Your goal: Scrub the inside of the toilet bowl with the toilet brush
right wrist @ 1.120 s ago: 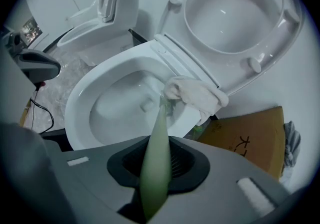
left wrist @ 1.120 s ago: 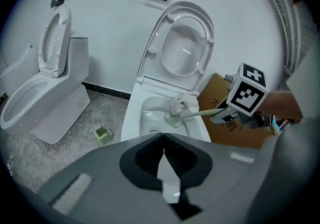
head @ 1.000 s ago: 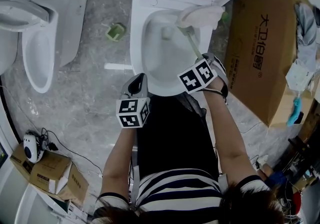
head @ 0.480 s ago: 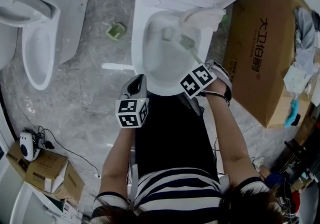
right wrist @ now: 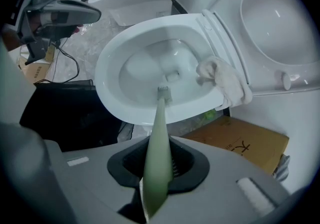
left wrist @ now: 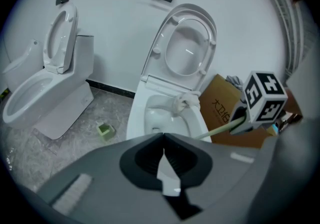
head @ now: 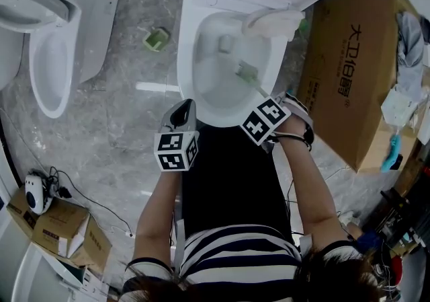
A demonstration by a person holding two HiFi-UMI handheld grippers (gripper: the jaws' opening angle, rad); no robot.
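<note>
The white toilet bowl (head: 188, 72) stands open below me, its lid up. A pale green toilet brush (head: 247, 72) reaches into it, with the bristle head low on the bowl's right inner wall. My right gripper (head: 271, 101) is shut on the brush handle (right wrist: 157, 143) just over the near right rim. In the right gripper view the brush head (right wrist: 164, 93) lies against the inside of the bowl (right wrist: 107, 83). My left gripper (head: 183, 114) hovers shut and empty at the near left rim. From the left gripper (left wrist: 165, 168) I see the toilet (left wrist: 137, 118) and the brush handle (left wrist: 220, 129).
A crumpled white cloth (head: 272, 23) lies on the bowl's far right rim. A large cardboard box (head: 349, 72) stands close on the right. A second toilet (head: 50, 58) is at left, with a small green holder (head: 155, 40) on the floor between. Small boxes (head: 60, 227) and cables lie near left.
The brush head has slid from the far right of the bowl, near the cloth, down toward the near right wall. My right gripper pulled back toward me. The left gripper stayed put.
</note>
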